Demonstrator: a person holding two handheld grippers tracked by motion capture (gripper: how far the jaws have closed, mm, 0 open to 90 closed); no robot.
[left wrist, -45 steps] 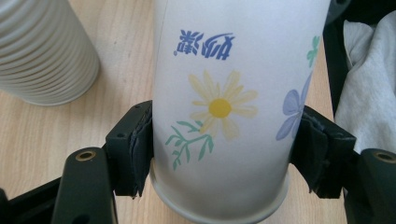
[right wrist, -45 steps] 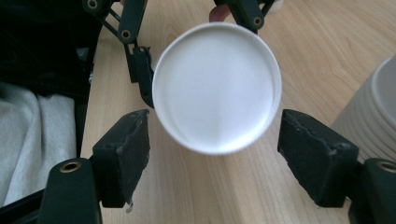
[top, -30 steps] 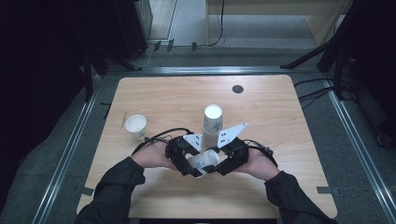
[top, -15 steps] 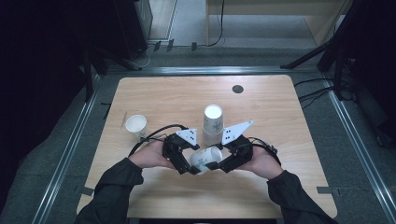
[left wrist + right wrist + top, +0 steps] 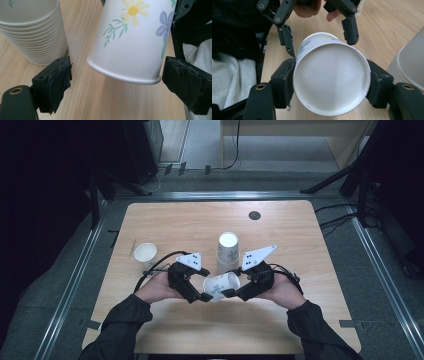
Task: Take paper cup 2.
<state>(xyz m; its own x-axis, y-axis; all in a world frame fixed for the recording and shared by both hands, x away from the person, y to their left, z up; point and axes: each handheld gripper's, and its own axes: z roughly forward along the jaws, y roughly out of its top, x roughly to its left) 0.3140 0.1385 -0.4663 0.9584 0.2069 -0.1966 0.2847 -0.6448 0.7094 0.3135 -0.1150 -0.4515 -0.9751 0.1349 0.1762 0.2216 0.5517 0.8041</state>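
right gripper view has my right gripper (image 5: 331, 82) with its jaws clamped on the base of the flowered cup (image 5: 332, 77), held above the bench (image 5: 310, 320). my left gripper (image 5: 115, 82) has just let go, jaws wide around the rim, pads clear. i'd back it straight off, without nudging the cup stack (image 5: 228, 252).

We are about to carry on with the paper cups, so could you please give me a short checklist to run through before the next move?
1. Right tool grips the flowered paper cup at its base end, pads pressed on both sides: ok.
2. Left tool is clear of the cup; its jaws have just been opening and stand apart from the rim: ok.
3. Held cup undamaged, rim round: ok.
4. Stack of cups upright on the table, apart from both tools: ok.
5. Single upright cup at the table's left, out of the way: ok.
6. Whether a second cup is nested inside the held one: cannot tell.
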